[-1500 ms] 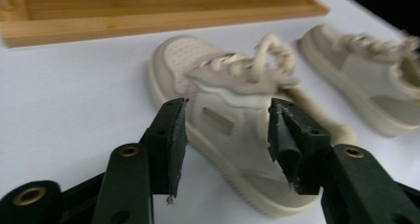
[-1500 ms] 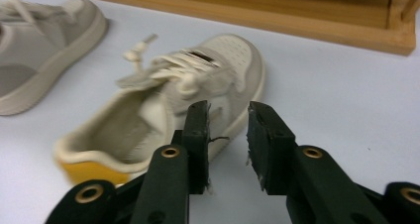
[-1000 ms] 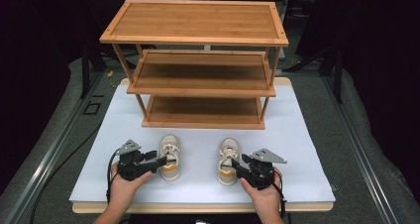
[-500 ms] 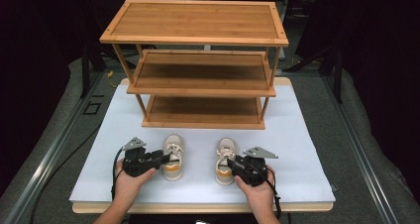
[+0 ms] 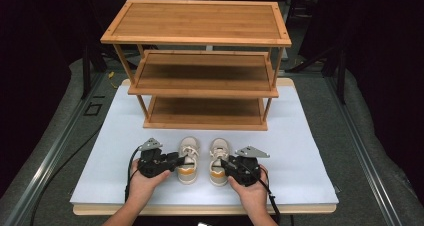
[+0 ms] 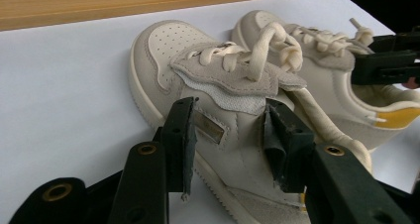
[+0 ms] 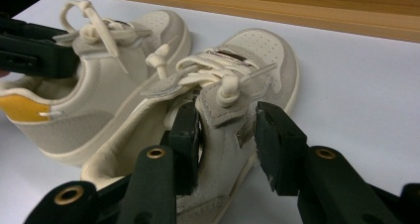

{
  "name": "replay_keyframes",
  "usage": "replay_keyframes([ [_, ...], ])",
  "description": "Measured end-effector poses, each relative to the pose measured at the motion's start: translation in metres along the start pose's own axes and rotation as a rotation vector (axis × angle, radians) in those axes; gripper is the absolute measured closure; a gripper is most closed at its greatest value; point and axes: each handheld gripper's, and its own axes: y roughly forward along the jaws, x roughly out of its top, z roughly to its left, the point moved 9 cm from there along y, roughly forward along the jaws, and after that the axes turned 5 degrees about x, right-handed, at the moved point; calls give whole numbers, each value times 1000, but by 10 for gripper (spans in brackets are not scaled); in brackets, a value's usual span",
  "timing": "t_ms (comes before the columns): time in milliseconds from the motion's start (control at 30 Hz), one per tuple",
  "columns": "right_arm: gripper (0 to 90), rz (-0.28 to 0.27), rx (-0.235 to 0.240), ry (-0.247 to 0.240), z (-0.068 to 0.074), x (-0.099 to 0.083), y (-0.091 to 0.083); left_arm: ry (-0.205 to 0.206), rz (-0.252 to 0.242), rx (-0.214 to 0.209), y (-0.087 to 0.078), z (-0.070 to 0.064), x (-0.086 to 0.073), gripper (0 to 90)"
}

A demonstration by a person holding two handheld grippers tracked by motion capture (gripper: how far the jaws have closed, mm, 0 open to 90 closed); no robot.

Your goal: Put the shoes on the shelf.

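Two small cream shoes with yellow heels stand side by side, toes toward the rack, on the white board (image 5: 310, 151). My left gripper (image 5: 179, 161) (image 6: 229, 144) is shut on the side wall of the left shoe (image 5: 189, 153) (image 6: 168, 50), one jaw outside and one at the opening. Beside it, my right gripper (image 5: 225, 164) (image 7: 228, 140) is shut on the side wall of the right shoe (image 5: 218, 153) (image 7: 257, 50) in the same way. Each gripper view also takes in the other shoe, and the laces are tied.
A three-tier bamboo rack (image 5: 200, 21) stands at the back of the board, all its shelves bare. Its lowest shelf (image 5: 205, 112) lies just beyond the shoes' toes. Grey padding (image 5: 60, 151) and metal rails surround the board.
Both hands have moved inward, bringing the two shoes closer together near the middle of the board. The rack has not moved.
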Motion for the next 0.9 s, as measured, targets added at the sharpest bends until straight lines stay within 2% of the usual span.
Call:
replay_keyframes([
  [33,626,-5,-10,-1,0,1,2,0,1,-1,1,-1,0,583],
  [367,625,-5,2,8,10,3,11,6,6,-19,7,-9,2,588],
  [700,623,-29,-35,24,17,0,9,12,-2,-18,9,-12,2,591],
  [867,609,-33,-26,26,16,0,9,8,-9,-19,8,-10,1,580],
  [900,597,-31,-17,22,16,0,8,-3,-14,-20,7,-10,1,574],
])
